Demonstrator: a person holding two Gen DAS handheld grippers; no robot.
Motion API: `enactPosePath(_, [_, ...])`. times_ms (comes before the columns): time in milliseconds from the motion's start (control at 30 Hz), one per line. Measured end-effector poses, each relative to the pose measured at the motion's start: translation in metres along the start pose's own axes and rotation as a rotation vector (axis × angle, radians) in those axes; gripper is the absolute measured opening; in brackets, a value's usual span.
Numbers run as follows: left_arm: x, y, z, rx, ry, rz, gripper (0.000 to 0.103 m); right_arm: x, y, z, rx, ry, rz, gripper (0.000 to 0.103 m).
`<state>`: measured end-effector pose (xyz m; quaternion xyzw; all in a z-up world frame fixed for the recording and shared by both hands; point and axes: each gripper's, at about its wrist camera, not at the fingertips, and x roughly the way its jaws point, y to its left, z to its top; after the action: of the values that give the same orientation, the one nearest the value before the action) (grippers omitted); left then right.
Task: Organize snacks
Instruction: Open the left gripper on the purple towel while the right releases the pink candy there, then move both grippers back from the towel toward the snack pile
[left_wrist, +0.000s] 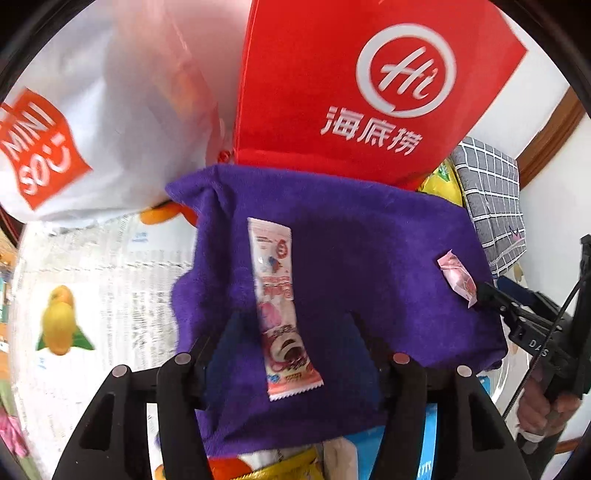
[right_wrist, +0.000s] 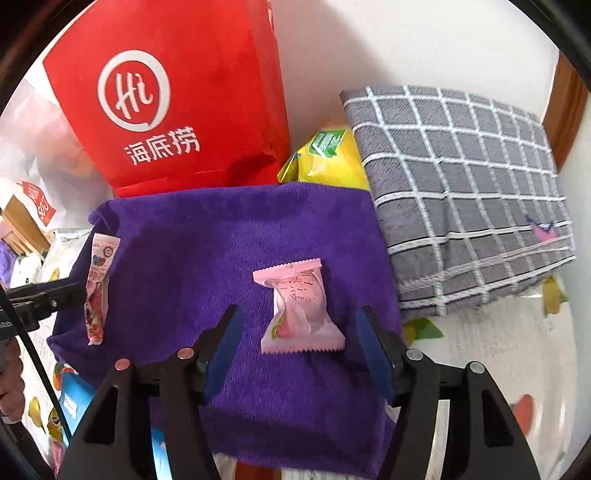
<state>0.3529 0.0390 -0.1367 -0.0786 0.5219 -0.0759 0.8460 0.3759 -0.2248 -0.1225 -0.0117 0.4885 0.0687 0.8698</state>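
Observation:
A purple towel (left_wrist: 351, 258) lies in front of a red Haidilao bag (left_wrist: 351, 85). A long pink snack bar wrapper (left_wrist: 280, 306) lies on the towel between the fingers of my open left gripper (left_wrist: 291, 325). A small pink candy packet (right_wrist: 299, 314) lies on the towel (right_wrist: 229, 240) between the blue pads of my open right gripper (right_wrist: 299, 325). The packet (left_wrist: 458, 277) also shows in the left wrist view at the right gripper's tip. The snack bar (right_wrist: 99, 288) shows in the right wrist view at the towel's left edge.
A white Miniso bag (left_wrist: 74, 129) stands left of the red bag (right_wrist: 166, 99). A grey checked cloth (right_wrist: 461, 192) lies at the right, with a yellow snack bag (right_wrist: 328, 158) behind the towel. A fruit-print table cover (left_wrist: 92, 295) lies underneath. More packets lie at the near edge.

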Motion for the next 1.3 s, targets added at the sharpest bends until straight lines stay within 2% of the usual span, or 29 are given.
enactPosePath(67, [-0.013, 0.003, -0.004, 0.001, -0.015, 0.002, 0.061, -0.013, 0.004, -0.002, -0.011, -0.014, -0.043, 0.065])
enactPosePath(133, [-0.025, 0.003, -0.009, 0.004, -0.03, 0.014, 0.066, -0.028, 0.007, -0.006, -0.023, -0.039, -0.072, 0.071])
enactPosePath(167, [-0.033, 0.002, -0.013, 0.011, -0.041, 0.047, 0.071, -0.037, 0.009, -0.01, -0.025, -0.05, -0.085, 0.072])
enactPosePath(233, [-0.045, -0.003, -0.019, 0.031, -0.064, 0.144, 0.072, -0.056, 0.015, -0.018, -0.023, -0.07, -0.145, 0.073])
enactPosePath(300, [-0.06, -0.004, -0.027, 0.064, -0.093, 0.197, 0.072, -0.067, 0.02, -0.025, -0.023, -0.081, -0.196, 0.073])
enactPosePath(400, [-0.082, -0.005, -0.04, 0.072, -0.109, 0.178, 0.073, -0.084, 0.022, -0.037, -0.016, -0.099, -0.197, 0.073])
enactPosePath(533, [-0.102, -0.01, -0.057, 0.073, -0.133, 0.157, 0.073, -0.102, 0.016, -0.052, 0.047, -0.098, -0.112, 0.073])
enactPosePath(700, [-0.123, -0.016, -0.081, 0.089, -0.171, 0.151, 0.073, -0.128, 0.021, -0.075, 0.051, -0.143, -0.177, 0.073])
enactPosePath(900, [-0.154, -0.019, -0.112, 0.072, -0.227, 0.134, 0.073, -0.152, 0.024, -0.104, 0.04, -0.155, -0.183, 0.073])
enactPosePath(1133, [-0.171, -0.015, -0.14, 0.025, -0.256, 0.075, 0.073, -0.165, 0.019, -0.144, 0.042, -0.155, -0.067, 0.073])
enactPosePath(1233, [-0.169, -0.013, -0.151, 0.007, -0.235, 0.046, 0.073, -0.172, 0.01, -0.161, 0.078, -0.183, 0.064, 0.073])
enactPosePath(1300, [-0.166, -0.013, -0.157, 0.005, -0.217, 0.035, 0.073, -0.174, 0.006, -0.168, 0.1, -0.185, 0.113, 0.073])
